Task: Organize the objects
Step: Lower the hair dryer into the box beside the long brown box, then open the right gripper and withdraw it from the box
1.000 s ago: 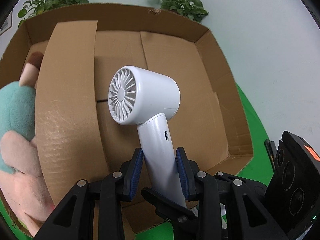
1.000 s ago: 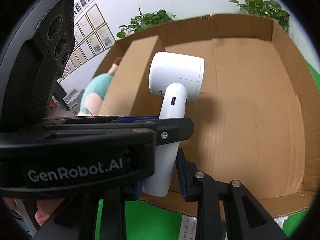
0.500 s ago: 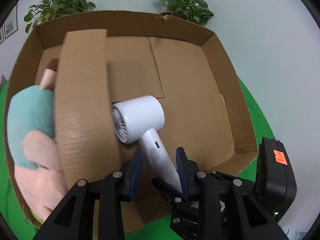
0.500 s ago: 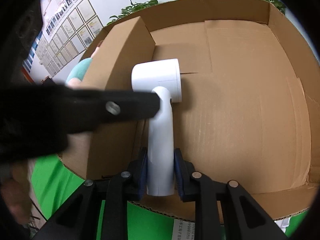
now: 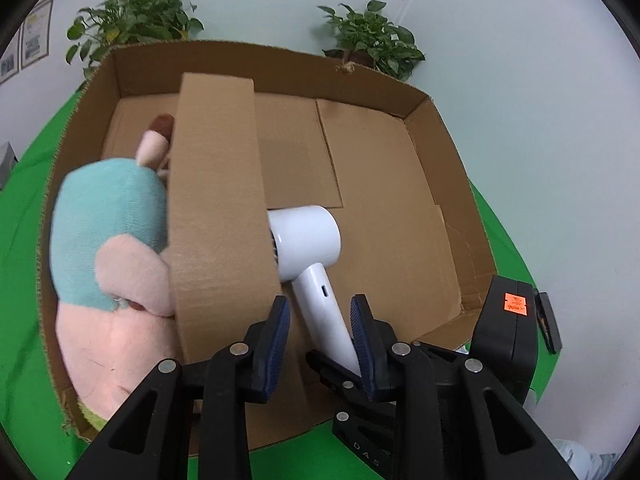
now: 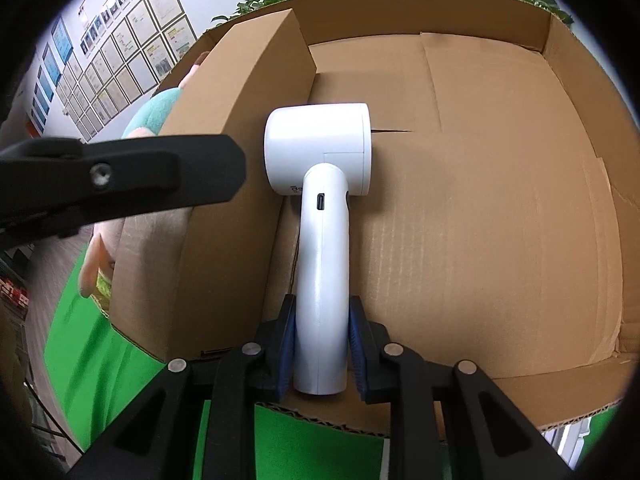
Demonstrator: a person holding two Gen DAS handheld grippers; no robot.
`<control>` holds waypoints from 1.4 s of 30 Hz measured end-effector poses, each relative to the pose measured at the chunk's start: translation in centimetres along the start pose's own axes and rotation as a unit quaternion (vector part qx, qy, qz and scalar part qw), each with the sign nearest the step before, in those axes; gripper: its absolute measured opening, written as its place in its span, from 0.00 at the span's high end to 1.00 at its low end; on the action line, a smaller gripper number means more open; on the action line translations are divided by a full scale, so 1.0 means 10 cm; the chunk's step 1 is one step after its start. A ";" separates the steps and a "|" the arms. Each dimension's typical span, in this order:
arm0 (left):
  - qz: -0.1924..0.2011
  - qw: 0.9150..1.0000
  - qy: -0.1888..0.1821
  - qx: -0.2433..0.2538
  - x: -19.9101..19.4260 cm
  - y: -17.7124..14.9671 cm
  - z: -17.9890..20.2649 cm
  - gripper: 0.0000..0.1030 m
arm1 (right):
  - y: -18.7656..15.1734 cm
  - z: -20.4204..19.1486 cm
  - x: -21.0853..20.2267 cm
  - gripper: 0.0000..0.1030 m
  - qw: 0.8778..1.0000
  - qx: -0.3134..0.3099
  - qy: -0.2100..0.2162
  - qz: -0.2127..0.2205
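Lowering the white handheld fan (image 6: 320, 216) into the cardboard box (image 6: 500, 216)
Right gripper (image 6: 321, 344) is pinching its handle, head lying ahead of the fingertips beside the divider (image 6: 224, 168); left gripper (image 5: 320, 340) is standing spread, unloaded. Next: releasing gently.

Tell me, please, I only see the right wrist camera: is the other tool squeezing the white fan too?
Observer: No. In the left wrist view the left tool has its pads apart, wider than the handle of the white fan. Only the right tool clamps it.
Operator: What's the fluffy thing behind the cardboard wall?
Observer: A teal and pink plush toy. It fills the left compartment of the box, on the other side of the divider.
Operator: Is anything stuck on my tool?
Observer: Yes, an orange sticker on its black body.
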State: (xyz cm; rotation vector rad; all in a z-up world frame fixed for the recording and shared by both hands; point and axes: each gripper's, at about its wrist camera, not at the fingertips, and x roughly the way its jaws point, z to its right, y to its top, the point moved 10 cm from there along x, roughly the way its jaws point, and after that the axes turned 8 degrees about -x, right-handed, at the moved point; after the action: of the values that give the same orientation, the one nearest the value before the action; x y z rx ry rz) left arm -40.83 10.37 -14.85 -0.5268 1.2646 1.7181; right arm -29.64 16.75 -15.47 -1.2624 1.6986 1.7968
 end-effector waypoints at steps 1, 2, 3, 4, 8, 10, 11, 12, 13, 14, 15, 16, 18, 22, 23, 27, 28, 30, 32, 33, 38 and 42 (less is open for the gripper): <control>0.006 1.000 0.000 0.002 -0.04 0.00 -0.01 0.70 | -0.01 -0.02 -0.02 0.75 1.000 -0.003 -0.002 0.001; 0.010 1.000 0.000 0.003 -0.08 0.00 -0.01 0.70 | -0.02 -0.03 -0.03 0.74 1.000 -0.004 -0.004 0.002; 0.016 1.000 0.002 0.004 -0.12 0.01 -0.03 0.70 | -0.03 -0.04 -0.05 0.74 1.000 -0.005 -0.009 0.000; 0.027 1.000 0.010 0.005 -0.18 0.01 -0.07 0.69 | -0.04 -0.05 -0.05 0.71 1.000 -0.005 -0.009 0.001; 0.052 0.998 0.033 -0.010 -0.36 0.05 -0.25 0.60 | -0.05 -0.08 -0.08 0.59 1.000 0.000 0.000 0.003; 0.056 0.997 0.043 -0.023 -0.40 0.03 -0.36 0.57 | -0.04 -0.12 -0.08 0.50 1.000 0.000 0.013 0.004; 0.054 0.997 0.043 -0.028 -0.40 0.02 -0.40 0.56 | -0.05 -0.12 -0.09 0.49 1.000 -0.001 0.011 0.004; 0.049 0.997 0.041 -0.033 -0.43 -0.02 -0.46 0.56 | -0.06 -0.12 -0.09 0.50 1.000 -0.001 0.011 0.004; 0.037 0.998 0.036 -0.041 -0.39 -0.08 -0.49 0.56 | -0.07 -0.12 -0.09 0.50 1.000 0.003 0.019 0.003; 0.032 0.998 0.036 -0.044 -0.37 -0.11 -0.51 0.56 | -0.07 -0.12 -0.07 0.53 1.000 0.005 0.021 0.002; 0.027 0.998 0.032 -0.045 -0.34 -0.15 -0.51 0.56 | -0.08 -0.11 -0.08 0.56 1.000 0.004 0.022 0.001; 0.017 0.998 0.025 -0.049 -0.30 -0.22 -0.51 0.56 | -0.09 -0.13 -0.07 0.62 1.000 0.004 0.027 -0.002; 0.007 0.998 0.023 -0.056 -0.24 -0.31 -0.53 0.56 | -0.12 -0.16 -0.08 0.69 1.000 -0.001 0.031 -0.002; 0.005 0.998 0.019 -0.063 -0.25 -0.42 -0.56 0.56 | -0.20 -0.14 -0.14 0.71 1.000 -0.004 0.030 -0.005; 0.003 0.998 0.019 -0.062 -0.25 -0.43 -0.56 0.56 | -0.20 -0.12 -0.15 0.71 1.000 -0.004 0.028 -0.006; 0.000 0.998 0.023 -0.057 -0.24 -0.49 -0.59 0.56 | -0.06 -0.10 -0.01 0.71 1.000 -0.015 0.007 -0.008; -0.001 0.998 0.022 -0.057 -0.24 -0.50 -0.59 0.56 | -0.06 -0.11 -0.03 0.71 1.000 -0.025 -0.002 -0.007; -0.003 0.998 0.022 -0.057 -0.20 -0.48 -0.57 0.56 | 0.00 -0.13 -0.01 0.72 0.999 -0.035 -0.009 -0.010; -0.004 0.998 0.025 -0.052 -0.18 -0.49 -0.55 0.56 | 0.00 -0.10 -0.02 0.73 0.999 -0.041 -0.016 -0.016; -0.004 0.998 0.026 -0.051 -0.18 -0.48 -0.55 0.56 | 0.03 -0.10 -0.01 0.73 0.999 -0.041 -0.018 -0.017; -0.002 0.998 0.029 -0.053 -0.18 -0.49 -0.54 0.57 | 0.04 -0.13 -0.01 0.74 0.999 -0.037 -0.018 -0.023; 0.004 0.998 0.036 -0.045 -0.20 -0.49 -0.53 0.57 | 0.04 -0.06 -0.13 0.55 0.999 -0.029 -0.022 -0.009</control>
State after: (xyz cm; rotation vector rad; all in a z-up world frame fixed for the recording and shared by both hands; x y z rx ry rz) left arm -36.52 5.02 -17.88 -0.6437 1.2448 1.7832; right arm -29.03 16.50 -14.16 -1.2482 1.6186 1.8615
